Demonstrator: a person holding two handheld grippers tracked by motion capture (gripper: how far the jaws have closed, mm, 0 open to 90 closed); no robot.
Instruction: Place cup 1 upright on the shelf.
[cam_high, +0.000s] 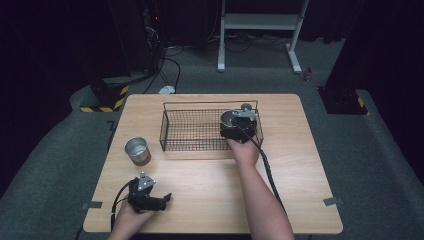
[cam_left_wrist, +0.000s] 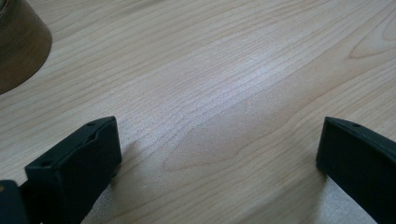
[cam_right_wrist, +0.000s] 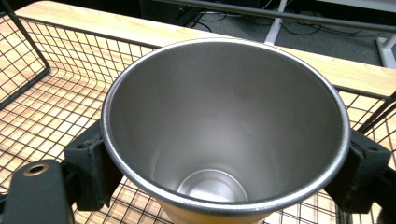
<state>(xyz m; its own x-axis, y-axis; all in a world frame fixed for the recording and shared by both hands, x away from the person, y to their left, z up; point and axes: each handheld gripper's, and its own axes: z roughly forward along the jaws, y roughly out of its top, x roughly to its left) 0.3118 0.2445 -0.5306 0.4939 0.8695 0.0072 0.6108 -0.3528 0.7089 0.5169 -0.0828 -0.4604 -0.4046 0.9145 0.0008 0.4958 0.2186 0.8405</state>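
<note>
A steel cup (cam_high: 229, 118) (cam_right_wrist: 224, 130) stands upright inside the right end of the black wire basket (cam_high: 200, 104) (cam_right_wrist: 42, 107). My right gripper (cam_high: 239, 122) (cam_right_wrist: 226, 151) is shut on it, one jaw pressed on each side just below the rim. Whether the cup rests on the mesh I cannot tell. A second steel cup (cam_high: 137, 150) (cam_left_wrist: 18, 42) stands on the table left of the basket. My left gripper (cam_high: 164, 201) (cam_left_wrist: 219, 128) lies low over bare wood near the front left edge, open, nothing between its jaws.
The wooden table (cam_high: 290, 165) carries the basket at its middle back. A white desk frame (cam_high: 260, 22), cables and a dark cabinet stand on the grey floor beyond. Tape marks (cam_high: 332, 201) sit at the front corners.
</note>
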